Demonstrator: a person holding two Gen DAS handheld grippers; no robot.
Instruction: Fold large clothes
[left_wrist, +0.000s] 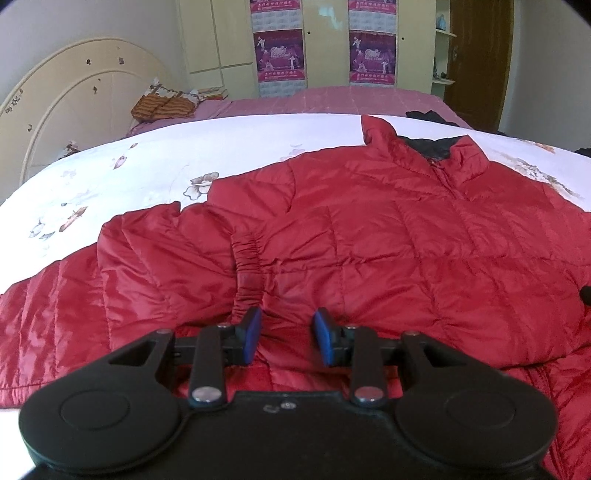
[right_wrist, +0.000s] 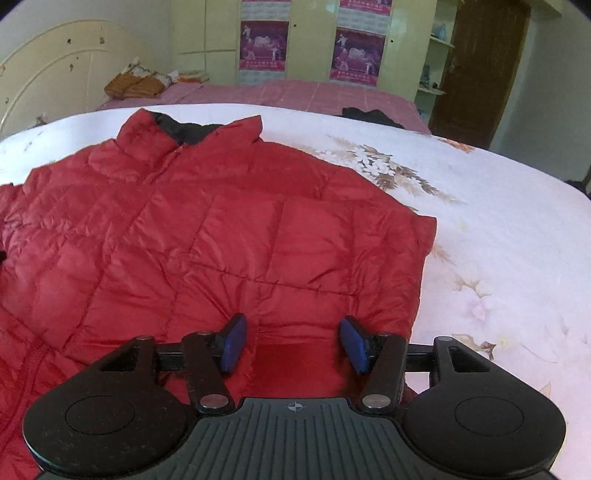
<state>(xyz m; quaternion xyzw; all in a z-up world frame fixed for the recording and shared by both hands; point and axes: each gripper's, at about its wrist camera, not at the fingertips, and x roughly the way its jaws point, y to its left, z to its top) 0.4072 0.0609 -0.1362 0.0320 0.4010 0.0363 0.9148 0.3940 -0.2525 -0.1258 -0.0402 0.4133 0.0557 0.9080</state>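
— Red quilted nylon, is that the whole garment?
— Yes, a red puffer jacket (left_wrist: 388, 236) lies spread front-up on the white floral bedspread (left_wrist: 147, 166) of the bed, collar pointing toward the far side, dark lining showing inside the collar.
— Where is the left gripper (left_wrist: 286, 341)?
— Low over the near part of the jacket. Its jaws stand apart, blue pads (left_wrist: 252, 336) on either side of puckered fabric, just beside the elastic cuff (left_wrist: 248, 273) of a sleeve folded across the body. Whether the pads touch the cloth, I cannot tell.
— And the right gripper (right_wrist: 293, 345)?
— Over the jacket's near right edge, jaws wide apart, nothing clamped between them. Red fabric shows in the gap, and the jacket's side edge runs just past the right-hand pad, with bare bedspread beyond.
— What else is on the bed?
— A pink sheet (left_wrist: 332, 101) past the bedspread, a striped orange-brown cloth (left_wrist: 162, 107) near the cream headboard (left_wrist: 74, 96), and a dark garment (right_wrist: 369, 114) at the far right.
— Behind that?
— A pale yellow wardrobe (left_wrist: 221, 40) with purple posters (left_wrist: 280, 55) on its doors, and a brown door (right_wrist: 476, 70) to the right.
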